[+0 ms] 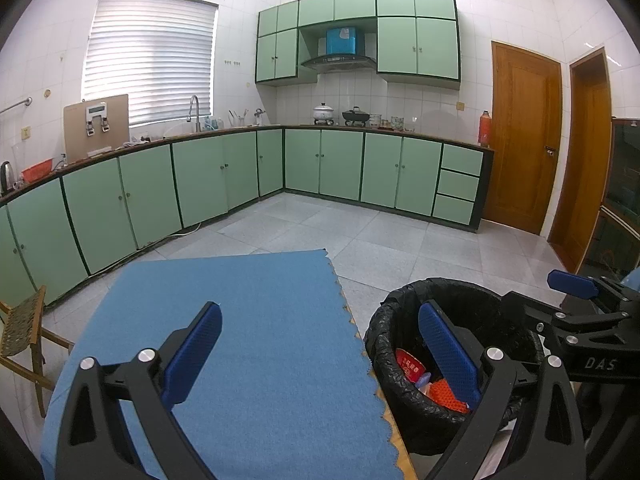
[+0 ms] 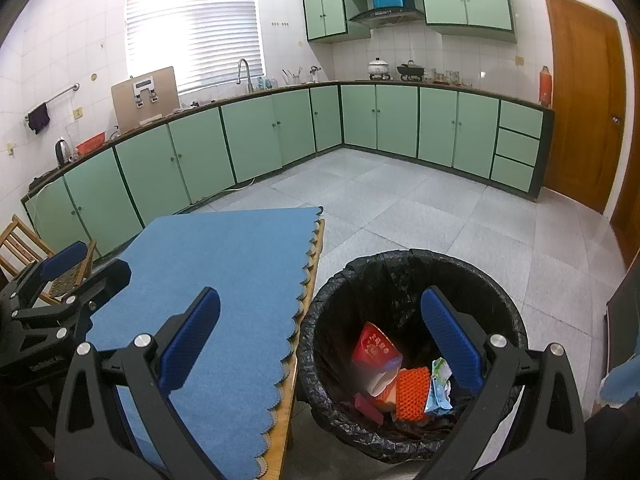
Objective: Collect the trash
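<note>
Both empty, left gripper (image 1: 320, 354) and right gripper (image 2: 320, 336) spread wide over blue mat (image 2: 208, 280) and bin (image 2: 412, 360), trash (image 2: 400, 376) apparently all inside, risk: snagging black liner (image 2: 320, 344) on withdrawal, tipping it.

Wooden table (image 2: 305, 284), blue scalloped cloth (image 2: 216, 280) covering its top, black-lined bin (image 2: 508, 320) on tiled floor (image 2: 440, 216)

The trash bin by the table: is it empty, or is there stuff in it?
Not empty. The trash bin holds a red packet, an orange mesh piece and a pale wrapper, well below its rim.
</note>
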Available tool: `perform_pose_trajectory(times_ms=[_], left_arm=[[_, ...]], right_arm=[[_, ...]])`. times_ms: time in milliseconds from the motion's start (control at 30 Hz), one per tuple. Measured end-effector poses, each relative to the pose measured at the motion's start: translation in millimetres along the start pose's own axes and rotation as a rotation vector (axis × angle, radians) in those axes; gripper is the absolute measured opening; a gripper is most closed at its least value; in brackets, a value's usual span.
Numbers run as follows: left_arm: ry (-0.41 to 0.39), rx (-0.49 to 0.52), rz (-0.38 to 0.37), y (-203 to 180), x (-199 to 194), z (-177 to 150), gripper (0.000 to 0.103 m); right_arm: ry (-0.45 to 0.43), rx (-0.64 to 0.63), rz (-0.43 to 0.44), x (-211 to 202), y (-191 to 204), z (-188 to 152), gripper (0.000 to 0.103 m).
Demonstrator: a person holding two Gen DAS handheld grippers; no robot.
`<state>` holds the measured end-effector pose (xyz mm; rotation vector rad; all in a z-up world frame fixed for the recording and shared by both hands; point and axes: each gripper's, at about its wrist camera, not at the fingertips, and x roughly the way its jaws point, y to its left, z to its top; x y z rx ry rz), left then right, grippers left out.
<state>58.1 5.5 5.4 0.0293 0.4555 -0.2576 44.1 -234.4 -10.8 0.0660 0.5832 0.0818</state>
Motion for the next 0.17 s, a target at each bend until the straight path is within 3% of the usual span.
perform_pose_trajectory(times_ms=[167], left_arm=[[0.006,0.000,-0.001,-1.0,1.1,-0.8,0.097]], right_arm=[[0.000,-0.001,0.000,0.0,-0.1,0.1,0.098]])
